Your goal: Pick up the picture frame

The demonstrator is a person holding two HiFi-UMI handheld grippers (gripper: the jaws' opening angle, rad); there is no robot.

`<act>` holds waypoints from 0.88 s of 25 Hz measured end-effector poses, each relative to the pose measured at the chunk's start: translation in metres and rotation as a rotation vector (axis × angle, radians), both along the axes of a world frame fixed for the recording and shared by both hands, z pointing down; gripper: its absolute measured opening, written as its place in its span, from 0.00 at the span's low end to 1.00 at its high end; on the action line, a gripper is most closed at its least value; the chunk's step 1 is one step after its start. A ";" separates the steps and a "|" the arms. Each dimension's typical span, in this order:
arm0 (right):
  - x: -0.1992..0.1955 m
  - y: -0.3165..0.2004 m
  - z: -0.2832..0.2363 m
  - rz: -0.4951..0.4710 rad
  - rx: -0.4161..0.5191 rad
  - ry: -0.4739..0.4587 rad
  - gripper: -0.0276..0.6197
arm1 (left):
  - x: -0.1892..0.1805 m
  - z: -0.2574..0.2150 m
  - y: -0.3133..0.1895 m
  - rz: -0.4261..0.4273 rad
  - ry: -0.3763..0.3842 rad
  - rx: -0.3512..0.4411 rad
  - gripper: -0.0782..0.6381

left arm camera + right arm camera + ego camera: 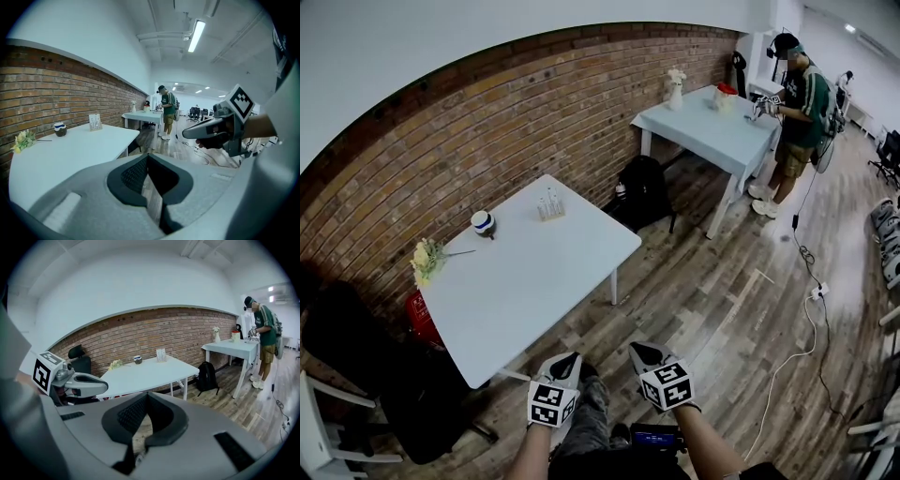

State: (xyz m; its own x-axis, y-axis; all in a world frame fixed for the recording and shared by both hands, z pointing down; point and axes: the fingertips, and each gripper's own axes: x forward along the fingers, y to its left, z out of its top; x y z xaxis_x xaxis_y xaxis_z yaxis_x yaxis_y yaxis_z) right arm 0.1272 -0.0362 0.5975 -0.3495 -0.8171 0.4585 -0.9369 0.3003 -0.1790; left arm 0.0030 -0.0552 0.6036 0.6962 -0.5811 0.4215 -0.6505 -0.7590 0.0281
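The small picture frame (549, 206) stands upright near the far edge of the white table (534, 281), close to the brick wall. It also shows in the left gripper view (95, 122) and in the right gripper view (161, 355). My left gripper (566, 359) and right gripper (641, 352) hang side by side over the wooden floor, short of the table's near corner and far from the frame. Both are shut with nothing between the jaws. The left gripper view catches the right gripper (188, 133). The right gripper view catches the left gripper (104, 386).
On the table also sit a blue-banded cup (483, 222) and a bunch of flowers (425, 260). A black chair (384, 375) stands left of the table, a black backpack (642, 192) behind it. A person (797, 112) stands at a second table (712, 131). A cable (797, 347) runs over the floor.
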 end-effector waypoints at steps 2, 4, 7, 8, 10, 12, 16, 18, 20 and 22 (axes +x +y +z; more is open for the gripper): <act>0.008 -0.015 0.001 0.010 0.002 0.007 0.06 | 0.008 0.002 -0.017 0.006 0.008 0.002 0.13; 0.015 -0.031 0.002 0.017 0.005 0.016 0.06 | 0.016 0.004 -0.035 0.010 0.019 0.004 0.13; 0.022 -0.061 0.001 0.019 0.008 0.030 0.06 | 0.026 0.004 -0.066 0.016 0.038 0.006 0.13; 0.023 -0.072 0.001 0.019 0.009 0.034 0.06 | 0.028 0.004 -0.077 0.017 0.041 0.004 0.13; 0.026 -0.095 0.000 0.018 0.005 0.040 0.06 | 0.032 0.007 -0.100 0.014 0.044 -0.006 0.13; 0.027 -0.119 0.000 0.015 -0.001 0.046 0.06 | 0.034 0.007 -0.126 0.007 0.049 -0.014 0.13; 0.029 -0.175 -0.004 0.015 -0.012 0.051 0.06 | 0.038 -0.002 -0.180 0.011 0.062 -0.013 0.13; 0.027 -0.203 -0.005 0.011 -0.014 0.050 0.06 | 0.037 -0.003 -0.206 0.009 0.064 -0.015 0.13; 0.023 -0.228 -0.005 0.006 -0.017 0.049 0.06 | 0.034 -0.002 -0.229 0.007 0.062 -0.020 0.13; 0.019 -0.253 -0.005 0.001 -0.021 0.050 0.06 | 0.031 -0.001 -0.253 0.005 0.060 -0.027 0.13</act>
State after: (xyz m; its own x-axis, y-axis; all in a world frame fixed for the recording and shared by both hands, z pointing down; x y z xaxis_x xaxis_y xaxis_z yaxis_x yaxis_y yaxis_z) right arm 0.1466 -0.2889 0.5925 -0.3251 -0.8077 0.4919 -0.9451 0.2960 -0.1385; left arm 0.0335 -0.3077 0.6027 0.7236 -0.5662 0.3948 -0.6430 -0.7609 0.0873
